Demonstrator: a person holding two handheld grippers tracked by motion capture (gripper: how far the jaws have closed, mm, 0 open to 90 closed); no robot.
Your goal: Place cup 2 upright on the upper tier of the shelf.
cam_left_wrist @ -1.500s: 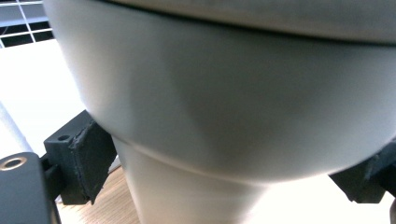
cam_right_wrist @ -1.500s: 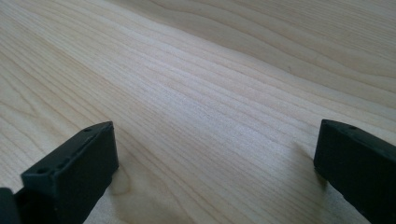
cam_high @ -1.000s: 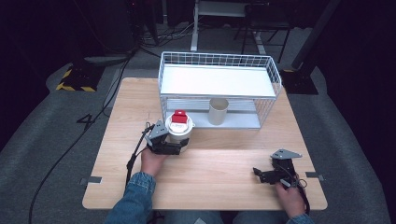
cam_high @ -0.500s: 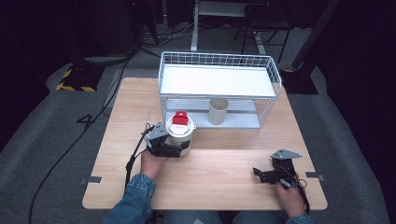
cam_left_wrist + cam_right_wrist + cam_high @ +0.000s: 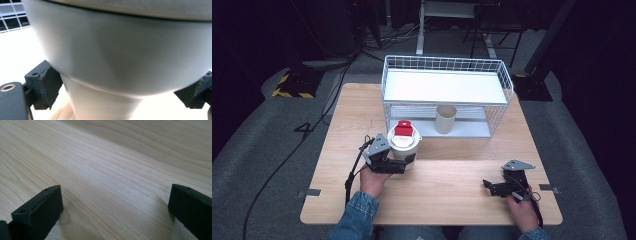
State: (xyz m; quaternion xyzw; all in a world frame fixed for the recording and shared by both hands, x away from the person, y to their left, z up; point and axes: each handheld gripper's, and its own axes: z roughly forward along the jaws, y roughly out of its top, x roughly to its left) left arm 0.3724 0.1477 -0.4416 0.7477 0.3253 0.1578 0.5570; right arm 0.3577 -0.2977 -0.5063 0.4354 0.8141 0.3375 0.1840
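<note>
A white cup point(image 5: 404, 145) with a wide white top and a red piece point(image 5: 403, 129) on it stands upright left of the table's centre. My left gripper point(image 5: 406, 163) is shut on it. In the left gripper view the cup point(image 5: 120, 57) looms close, with the pads point(image 5: 48, 87) pressed against its narrower lower part. I cannot tell whether the cup touches the table. My right gripper point(image 5: 490, 189) rests low at the near right, open, with bare wood between its jaws in the right gripper view point(image 5: 115, 212).
A white wire rack point(image 5: 385, 85) with two shelves stands at the back of the wooden table point(image 5: 452, 200). A beige cup point(image 5: 445, 119) stands on its lower shelf, just behind and to the right of the held cup. A black cable trails off the table's left side.
The held cup and my left gripper have shifted slightly toward the near edge. My right gripper has stayed put.
</note>
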